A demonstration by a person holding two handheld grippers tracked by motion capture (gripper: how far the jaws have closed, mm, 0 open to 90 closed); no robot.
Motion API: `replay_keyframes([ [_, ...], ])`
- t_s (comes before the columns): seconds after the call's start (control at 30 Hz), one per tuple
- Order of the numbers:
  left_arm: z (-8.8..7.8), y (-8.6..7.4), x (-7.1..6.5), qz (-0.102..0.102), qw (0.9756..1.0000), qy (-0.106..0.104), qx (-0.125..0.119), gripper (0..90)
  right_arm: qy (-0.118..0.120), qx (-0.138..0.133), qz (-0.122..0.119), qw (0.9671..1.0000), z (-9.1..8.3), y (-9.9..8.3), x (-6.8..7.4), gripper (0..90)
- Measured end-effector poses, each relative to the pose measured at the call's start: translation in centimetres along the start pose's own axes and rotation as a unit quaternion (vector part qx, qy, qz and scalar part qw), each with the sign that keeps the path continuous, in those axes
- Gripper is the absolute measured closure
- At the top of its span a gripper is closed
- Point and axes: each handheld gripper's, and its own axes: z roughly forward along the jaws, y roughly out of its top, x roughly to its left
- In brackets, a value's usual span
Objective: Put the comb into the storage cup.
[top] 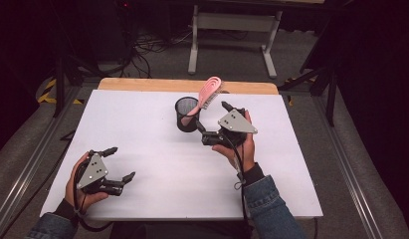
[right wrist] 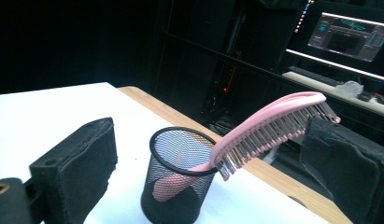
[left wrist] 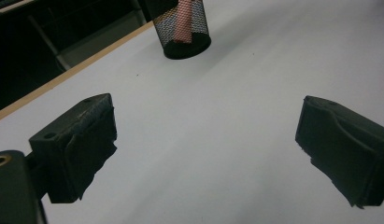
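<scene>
Pink brush (right wrist: pixel 269 128) in mesh cup (right wrist: pixel 180 175) — btwn open right claw (right wrist: pixel 203 163) jaws, untouched

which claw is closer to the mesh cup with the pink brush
The right claw, open beside the black mesh cup holding the pink brush; the left claw sits far off near the table's front edge.

dark room | grey floor (top: pixel 157 62) | white table (top: pixel 142 134) | lit monitor (right wrist: pixel 351 37)

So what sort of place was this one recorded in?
Probably a lab or studio set up for recording, not a home. A white table stands in a dark room, cables trail over the floor behind it, and a lit computer monitor sits on a desk beyond the pink hairbrush.
</scene>
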Motion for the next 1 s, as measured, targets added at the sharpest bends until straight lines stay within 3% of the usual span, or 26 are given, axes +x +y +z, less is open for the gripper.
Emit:
replay_keyframes([
  [1.0, 0.1, 0.0, -0.1, 0.000, 1.0000, -0.006, 0.003, 6.3, 0.017, 0.001, -0.022, 0.9996, -2.8, -0.4, 0.8, 4.9],
])
